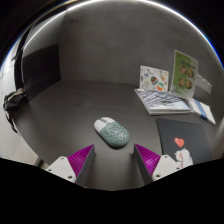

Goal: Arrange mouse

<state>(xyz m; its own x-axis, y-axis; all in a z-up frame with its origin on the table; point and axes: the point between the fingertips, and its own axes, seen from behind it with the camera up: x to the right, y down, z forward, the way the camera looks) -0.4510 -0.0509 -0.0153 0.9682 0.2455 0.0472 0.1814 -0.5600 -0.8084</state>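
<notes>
A pale green mouse [112, 132] with a dotted shell lies on the dark table [70, 105], just ahead of my fingers and a little left of the middle of the gap. My gripper [115, 160] is open and empty. Its magenta pads [78, 159] stand wide apart, with bare table between them. The mouse is beyond the fingertips and touches neither finger.
A dark mat [187, 132] with a small red and white figure lies to the right of the right finger. Behind it lie papers and upright printed cards [170, 84]. A black clamp-like object [13, 102] sits at the table's left edge.
</notes>
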